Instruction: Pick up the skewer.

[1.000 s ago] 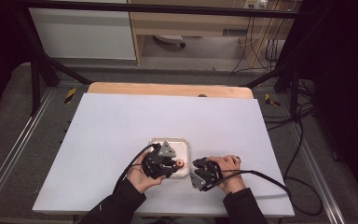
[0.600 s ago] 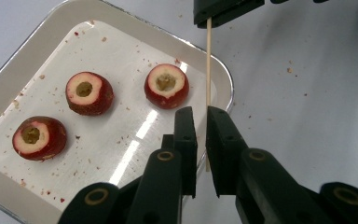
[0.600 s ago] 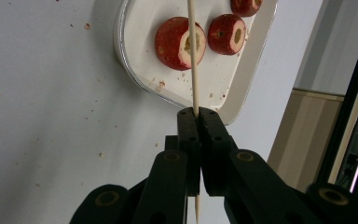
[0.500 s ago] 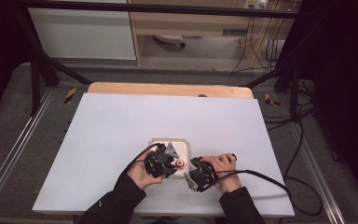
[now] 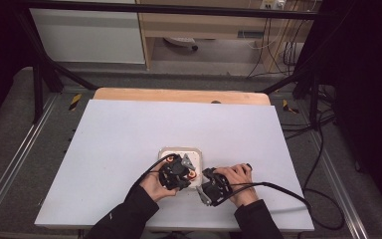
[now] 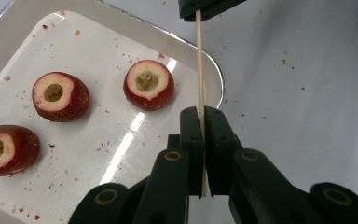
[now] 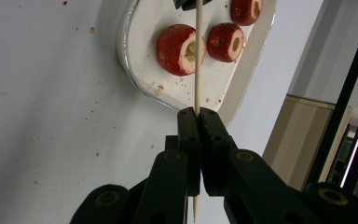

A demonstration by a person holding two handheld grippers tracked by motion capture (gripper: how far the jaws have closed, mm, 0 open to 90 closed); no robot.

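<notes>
1. White tabletop carries a white rounded-square plastic tray near the person's edge.
2. Thin wooden skewer spans between both grippers, just beside the tray's rim.
3. Left gripper has just been closing and now pinches the skewer.
4. Right gripper clamps its other end.
5. Three cored red fruits sit on the tray.

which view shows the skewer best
The left gripper view: the wooden skewer runs unobstructed over plain table between both hand-held grippers, beside the tray. In the right gripper view it crosses a cored red fruit. In the high view it is too thin to make out.
</notes>
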